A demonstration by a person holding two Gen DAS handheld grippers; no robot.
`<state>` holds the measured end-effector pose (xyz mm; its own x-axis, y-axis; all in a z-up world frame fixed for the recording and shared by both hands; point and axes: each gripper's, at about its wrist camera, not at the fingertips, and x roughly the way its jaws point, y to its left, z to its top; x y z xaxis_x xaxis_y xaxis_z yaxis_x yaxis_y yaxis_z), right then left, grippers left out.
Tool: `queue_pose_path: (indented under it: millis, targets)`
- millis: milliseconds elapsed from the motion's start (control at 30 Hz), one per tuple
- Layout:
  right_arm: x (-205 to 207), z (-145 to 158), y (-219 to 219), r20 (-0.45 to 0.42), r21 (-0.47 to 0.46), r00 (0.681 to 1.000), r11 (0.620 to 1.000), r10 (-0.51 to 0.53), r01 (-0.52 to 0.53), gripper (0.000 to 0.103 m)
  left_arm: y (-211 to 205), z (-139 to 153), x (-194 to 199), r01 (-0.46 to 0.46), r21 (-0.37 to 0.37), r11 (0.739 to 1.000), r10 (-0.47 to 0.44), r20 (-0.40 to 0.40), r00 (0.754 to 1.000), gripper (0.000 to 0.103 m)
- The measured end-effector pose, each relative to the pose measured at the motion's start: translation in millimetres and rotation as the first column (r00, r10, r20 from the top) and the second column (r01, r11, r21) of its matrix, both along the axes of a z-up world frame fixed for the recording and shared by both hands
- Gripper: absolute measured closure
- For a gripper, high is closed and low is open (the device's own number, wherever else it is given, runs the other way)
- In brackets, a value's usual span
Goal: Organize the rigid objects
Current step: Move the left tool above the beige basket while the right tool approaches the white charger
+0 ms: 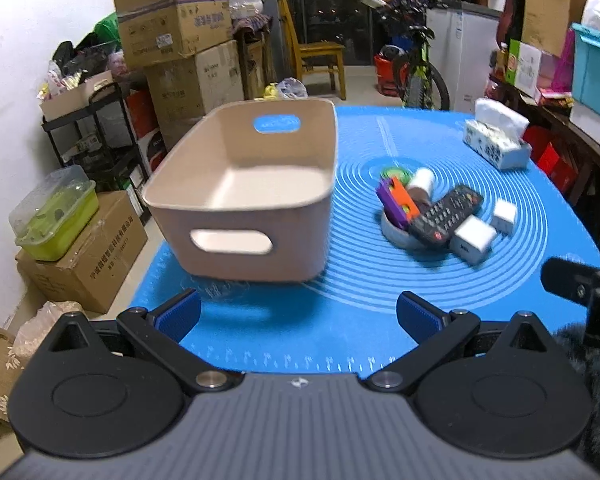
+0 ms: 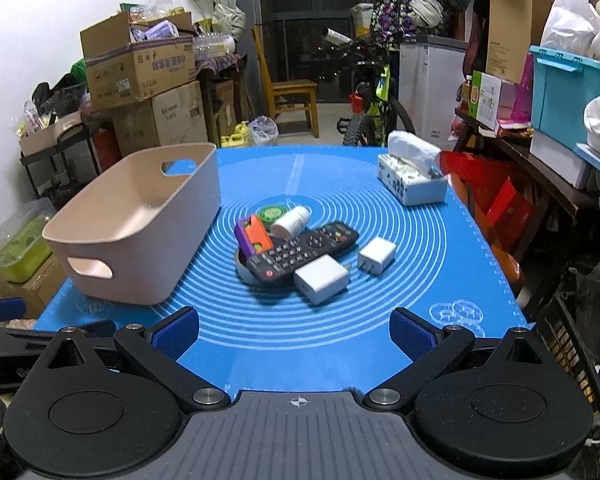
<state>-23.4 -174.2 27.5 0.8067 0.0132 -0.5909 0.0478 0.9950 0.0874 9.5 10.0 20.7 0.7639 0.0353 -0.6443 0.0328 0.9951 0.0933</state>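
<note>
Left gripper [image 1: 299, 314]: my fingers spread wide — holding nothing.
Right gripper [image 2: 294, 330]: spread too, bare.
Bin [image 2: 140, 216]: empty, on the mat's [image 2: 440, 248] left.
Pile: remote [image 2: 304, 250], chargers [image 2: 322, 279], bottle [image 2: 291, 222] — mid-mat, beside the bin.

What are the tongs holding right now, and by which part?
Nothing. The left tongs and right tongs are both open over the blue mat, empty.

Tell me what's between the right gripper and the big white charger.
Only bare blue mat separates the right gripper from the charger, in the right wrist view.
</note>
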Motion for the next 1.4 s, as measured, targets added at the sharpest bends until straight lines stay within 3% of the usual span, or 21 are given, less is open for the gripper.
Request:
queue_pose_path:
  millis: [467, 667, 900, 1267, 1400]
  targets:
    - [43.8, 33.8, -16.7, 0.062, 0.024, 0.998, 1.0, -0.02, 0.018, 0.002, 27.6, 64.8, 56.5, -0.028, 0.063, 0.998, 0.025, 0.047, 0.999, 0.0]
    - [80.8, 40.4, -27.4, 0.069, 0.019, 0.997, 0.999, -0.033, 0.032, 0.002, 54.4, 76.5, 92.1, -0.066, 0.037, 0.997, 0.066, 0.007, 0.998, 0.0]
    - [126.3, 38.0, -45.8, 0.049, 0.021, 0.996, 0.997, -0.073, 0.072, 0.002, 88.0, 65.2, 133.4, -0.111, 0.069, 0.991, 0.115, -0.056, 0.992, 0.0]
    - [187.7, -1.5, -59.3, -0.003, -0.063, 0.993, 0.991, -0.121, 0.12, 0.002, 132.6, 41.9, 198.4, -0.172, -0.012, 0.985, 0.167, -0.174, 0.97, 0.0]
    - [202.2, -20.8, -64.3, -0.039, -0.088, 0.989, 0.986, -0.146, 0.142, 0.003, 142.8, 31.1, 220.0, -0.223, -0.035, 0.974, 0.21, -0.228, 0.951, 0.0]
